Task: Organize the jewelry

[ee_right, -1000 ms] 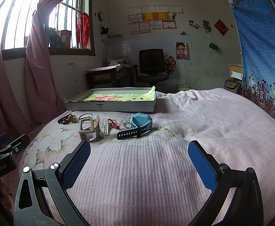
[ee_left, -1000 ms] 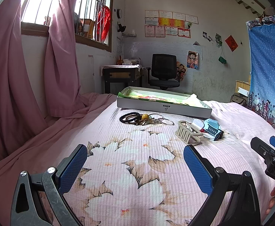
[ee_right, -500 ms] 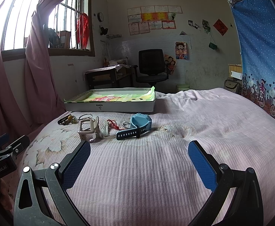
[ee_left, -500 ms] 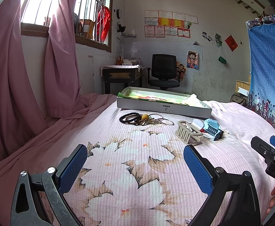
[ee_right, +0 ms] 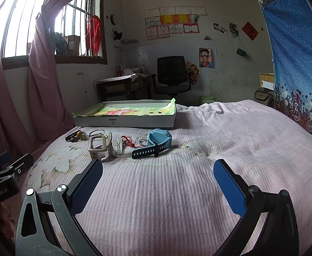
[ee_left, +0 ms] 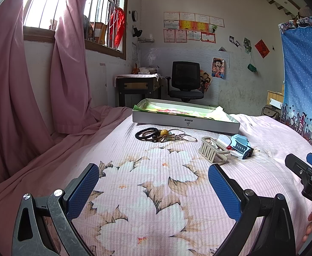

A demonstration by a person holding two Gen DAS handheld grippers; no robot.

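Observation:
On the pink floral bedspread lies a row of small items: dark hair ties and bangles with a yellow bead (ee_left: 156, 134) (ee_right: 76, 136), a cream plastic holder (ee_left: 212, 152) (ee_right: 98, 147), a white clip (ee_right: 120, 146), a red cord (ee_right: 128, 141) and a blue watch (ee_left: 240, 146) (ee_right: 156, 141). Behind them sits a shallow white box tray (ee_left: 185, 123) (ee_right: 126, 122) lined with colourful paper. My left gripper (ee_left: 152, 181) hovers open well short of the items. My right gripper (ee_right: 158, 177) is open too, with nothing between its fingers.
Pink curtains (ee_left: 27, 89) hang along the left side of the bed. A desk (ee_left: 137, 87) and black office chair (ee_left: 185, 81) stand beyond the bed's far end. A blue curtain (ee_right: 299, 53) hangs on the right. The other gripper's tips show at each view's edge.

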